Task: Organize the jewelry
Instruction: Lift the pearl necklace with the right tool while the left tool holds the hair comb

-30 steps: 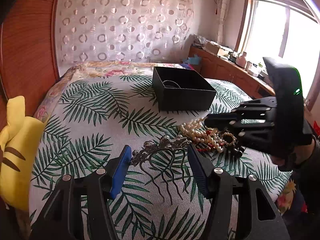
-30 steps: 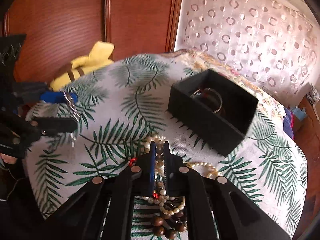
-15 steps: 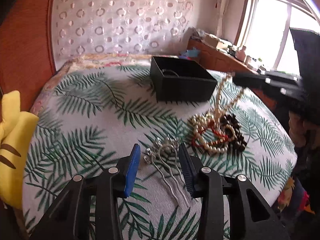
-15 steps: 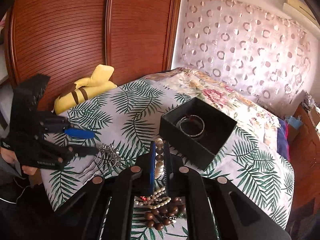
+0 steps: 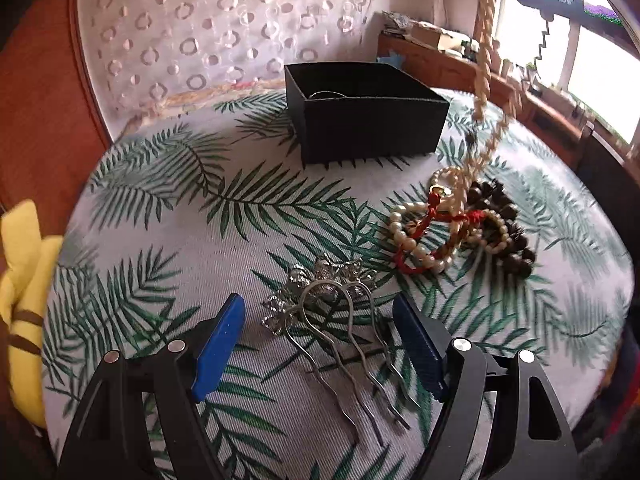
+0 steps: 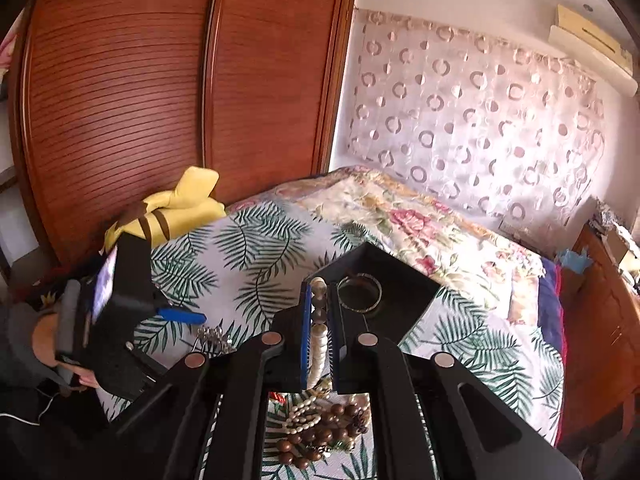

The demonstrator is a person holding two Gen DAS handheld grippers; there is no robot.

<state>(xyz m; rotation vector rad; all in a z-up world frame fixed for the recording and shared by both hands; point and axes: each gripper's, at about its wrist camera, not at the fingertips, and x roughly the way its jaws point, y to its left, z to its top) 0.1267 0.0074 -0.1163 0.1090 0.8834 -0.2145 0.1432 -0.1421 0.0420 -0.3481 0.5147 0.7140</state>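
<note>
Black two-finger left gripper had blue ribbed pads, silver screws, dark grey sleeve.

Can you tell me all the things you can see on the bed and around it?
Box: one, black, open, far side of the leaf-print cover.
Bangle: one, silvery, inside the box.
Hair comb: one, silver, lying on the cover between the left jaws.
Pearl necklace: one, cream, hanging up from the pile.
Jewelry pile: one tangle, pearls, red cord, brown beads, right of the comb.
Plush toy: one, yellow with brown stripes, by the wardrobe.
Wardrobe: one, reddish wood.
Left gripper: jaws opening, blue pads.
Right gripper: shut on the pearl necklace.
</note>
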